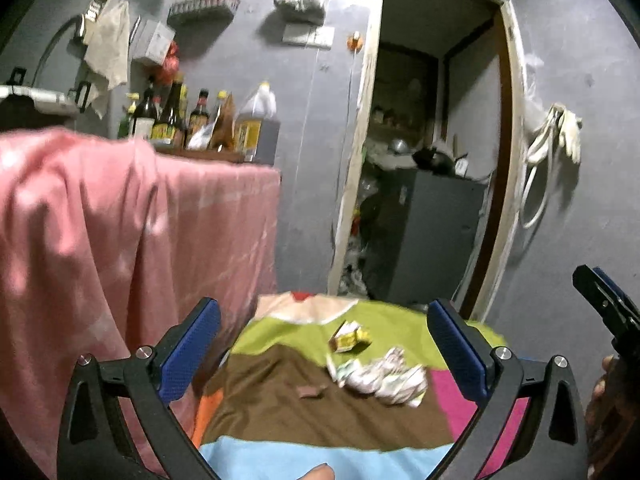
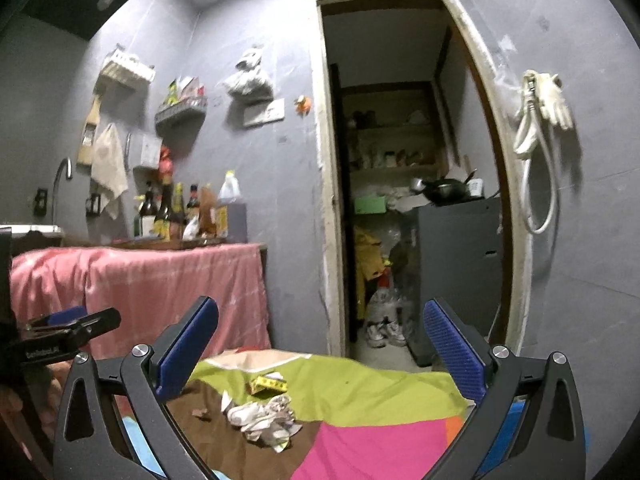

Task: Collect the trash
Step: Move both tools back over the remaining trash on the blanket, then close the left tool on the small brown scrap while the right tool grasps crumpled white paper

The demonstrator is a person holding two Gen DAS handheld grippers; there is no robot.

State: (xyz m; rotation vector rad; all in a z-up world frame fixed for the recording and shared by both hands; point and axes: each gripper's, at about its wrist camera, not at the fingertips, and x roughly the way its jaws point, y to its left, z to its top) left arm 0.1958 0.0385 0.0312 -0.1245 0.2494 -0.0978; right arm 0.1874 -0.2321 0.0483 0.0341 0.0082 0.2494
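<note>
Trash lies on a table with a multicoloured cloth [image 1: 280, 416] [image 2: 360, 396]: a crumpled white paper wad [image 1: 378, 378] [image 2: 262, 420], a small yellow carton [image 1: 348, 338] [image 2: 267, 385] behind it, and a small brown scrap [image 1: 311, 392] [image 2: 201, 413] to its left. My left gripper [image 1: 324, 344] is open and empty, held above the near side of the trash. My right gripper [image 2: 320, 344] is open and empty, above the table to the right of the trash. Each gripper shows at the edge of the other's view [image 1: 604, 300] [image 2: 72, 324].
A counter draped in pink cloth [image 1: 120, 232] [image 2: 160, 280] stands to the left, with several bottles [image 1: 176, 116] [image 2: 180, 212] on it. An open doorway [image 1: 432, 160] [image 2: 412, 180] to a cluttered storeroom is straight ahead. A hose and glove [image 2: 540, 120] hang on the right wall.
</note>
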